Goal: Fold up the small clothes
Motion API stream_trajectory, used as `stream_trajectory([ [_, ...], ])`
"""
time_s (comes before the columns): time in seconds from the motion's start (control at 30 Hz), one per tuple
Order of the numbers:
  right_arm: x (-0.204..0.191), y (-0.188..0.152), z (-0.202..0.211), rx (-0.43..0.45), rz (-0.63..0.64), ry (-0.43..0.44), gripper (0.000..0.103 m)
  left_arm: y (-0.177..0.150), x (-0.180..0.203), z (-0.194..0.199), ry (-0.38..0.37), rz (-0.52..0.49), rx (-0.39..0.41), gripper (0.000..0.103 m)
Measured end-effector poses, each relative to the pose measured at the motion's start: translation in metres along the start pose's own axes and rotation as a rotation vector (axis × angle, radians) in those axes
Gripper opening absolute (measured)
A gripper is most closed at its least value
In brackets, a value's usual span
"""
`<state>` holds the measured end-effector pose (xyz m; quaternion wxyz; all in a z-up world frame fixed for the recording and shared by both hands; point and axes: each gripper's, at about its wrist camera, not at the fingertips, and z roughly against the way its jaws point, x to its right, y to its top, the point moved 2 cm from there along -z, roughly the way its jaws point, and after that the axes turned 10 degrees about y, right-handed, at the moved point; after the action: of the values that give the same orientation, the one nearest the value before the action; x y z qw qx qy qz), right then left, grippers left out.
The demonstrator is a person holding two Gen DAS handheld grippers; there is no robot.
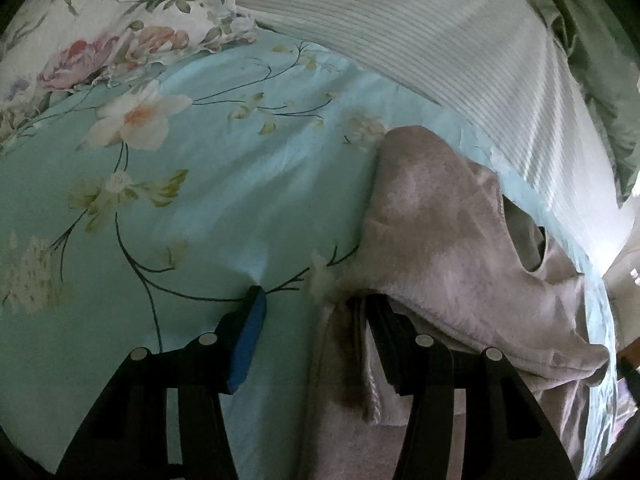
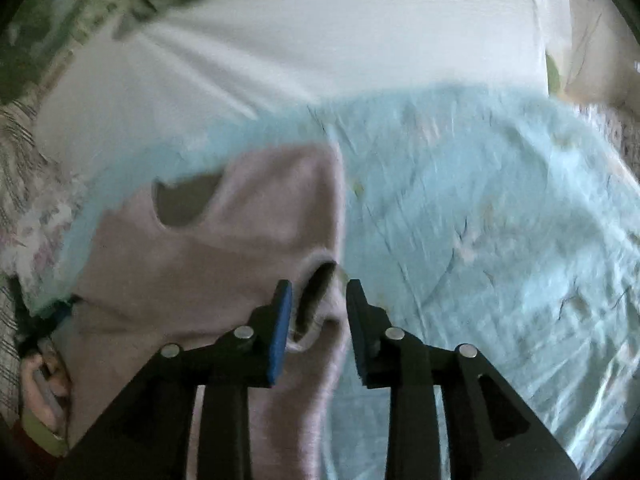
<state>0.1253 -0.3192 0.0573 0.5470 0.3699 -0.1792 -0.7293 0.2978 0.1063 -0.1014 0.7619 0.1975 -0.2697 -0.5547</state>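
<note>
A small pale pink fleece top (image 1: 440, 240) lies on the teal floral bedsheet (image 1: 180, 200), its neck opening toward the white blanket. My left gripper (image 1: 312, 300) is open at the top's edge. Its blue-padded finger (image 1: 250, 340) rests on bare sheet, while the other finger is tucked under a fold of the fleece. In the right wrist view the top (image 2: 240, 220) is blurred. My right gripper (image 2: 318, 286) stands open around the sleeve cuff (image 2: 320, 320), and the pads do not press on it.
A floral pillow (image 1: 100, 40) lies at the far left and a white ribbed blanket (image 1: 440, 40) runs along the back, with green cloth (image 1: 592, 60) beyond it. Bare sheet (image 2: 500, 240) spreads to the right. A person's hand (image 2: 40, 384) shows at the lower left.
</note>
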Motion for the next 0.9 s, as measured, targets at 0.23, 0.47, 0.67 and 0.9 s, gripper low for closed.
stream_trajectory([
  [0.23, -0.101, 0.034, -0.088, -0.155, 0.121, 0.398, 0.056, -0.007, -0.004, 0.003, -0.015, 0.021, 0.024, 0.056],
  [0.47, -0.221, 0.082, -0.241, -0.329, 0.224, 0.640, 0.063, -0.008, -0.012, 0.002, -0.071, 0.055, 0.041, 0.058],
  [0.67, -0.259, 0.073, -0.354, -0.664, 0.239, 0.668, 0.066, -0.009, -0.016, 0.001, -0.108, 0.081, 0.066, 0.058],
  [0.9, -0.282, 0.072, -0.383, -0.636, 0.072, 0.863, 0.076, -0.010, -0.015, 0.000, -0.120, 0.076, 0.087, 0.061],
])
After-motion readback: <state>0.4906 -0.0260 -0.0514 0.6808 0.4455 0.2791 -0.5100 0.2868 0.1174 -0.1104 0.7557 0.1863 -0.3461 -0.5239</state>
